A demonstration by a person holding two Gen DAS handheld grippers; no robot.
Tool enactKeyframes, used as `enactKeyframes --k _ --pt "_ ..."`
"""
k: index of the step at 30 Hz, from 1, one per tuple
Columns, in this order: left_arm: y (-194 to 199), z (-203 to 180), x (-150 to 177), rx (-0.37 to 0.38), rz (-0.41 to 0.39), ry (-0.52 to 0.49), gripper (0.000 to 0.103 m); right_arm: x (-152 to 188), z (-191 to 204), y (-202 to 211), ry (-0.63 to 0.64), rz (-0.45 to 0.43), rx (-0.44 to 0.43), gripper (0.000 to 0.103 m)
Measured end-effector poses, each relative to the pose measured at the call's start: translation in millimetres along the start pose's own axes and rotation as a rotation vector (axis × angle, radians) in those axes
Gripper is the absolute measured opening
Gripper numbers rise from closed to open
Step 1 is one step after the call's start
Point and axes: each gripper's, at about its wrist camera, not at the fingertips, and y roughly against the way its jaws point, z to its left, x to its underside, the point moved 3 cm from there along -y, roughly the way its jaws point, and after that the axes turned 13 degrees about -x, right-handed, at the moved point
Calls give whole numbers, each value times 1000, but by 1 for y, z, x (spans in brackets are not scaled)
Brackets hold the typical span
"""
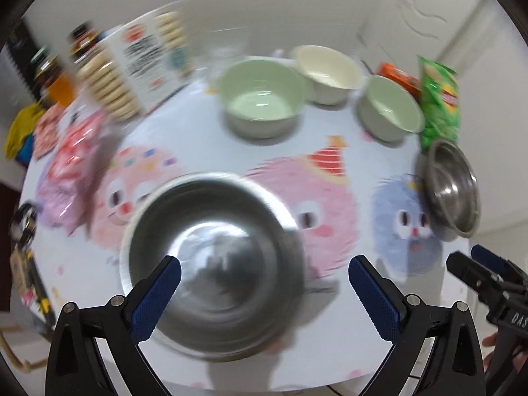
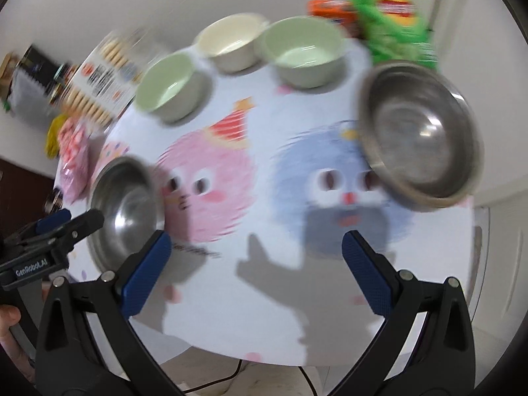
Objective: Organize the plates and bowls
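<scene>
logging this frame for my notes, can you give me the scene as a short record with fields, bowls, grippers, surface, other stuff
surface: round table under a cloth printed with cartoon faces
metal bowls: two, one steel bowl below the left gripper, another steel bowl at the table's right edge
plastic bowls: two green bowls and one cream bowl at the far side, none stacked
grippers: left open, nothing held; right gripper open, nothing held
other: green chip bag, biscuit box, pink snack packet
image quality: motion-blurred
</scene>
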Motion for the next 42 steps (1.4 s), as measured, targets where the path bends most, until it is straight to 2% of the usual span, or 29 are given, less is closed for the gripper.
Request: enactKeyframes --k 4,10,16,27,34,36,37,38,39,40,42 --pt "5 -61 -12 64 -1 -64 103 -7 -51 26 -85 -46 36 103" --pt "0 -139 -28 96 20 -135 103 -14 -114 51 -168 -84 79 103" --pt "-24 -195 -38 104 86 -128 103 -26 -162 55 -226 -88 104 103" --pt "-70 -229 -54 53 165 -74 103 -44 -215 25 -292 -29 96 103" --pt "-80 -234 -60 30 156 -61 103 -51 -224 13 -301 3 96 103" --pt "-82 -234 -62 41 158 -54 97 -51 -225 11 -306 9 98 103" --pt "-83 -234 -62 39 161 -53 88 -52 -226 10 -311 11 99 102" --pt "-85 -234 -63 36 163 -53 76 -52 -226 9 -318 10 93 96" --pt "-87 -236 -66 33 167 -55 71 -52 -227 9 -328 8 85 92" --pt "-89 -236 -66 30 169 -57 60 -53 -229 9 -339 6 78 84" --pt "-93 -236 -67 42 180 -61 54 -53 -231 8 -348 11 73 71"
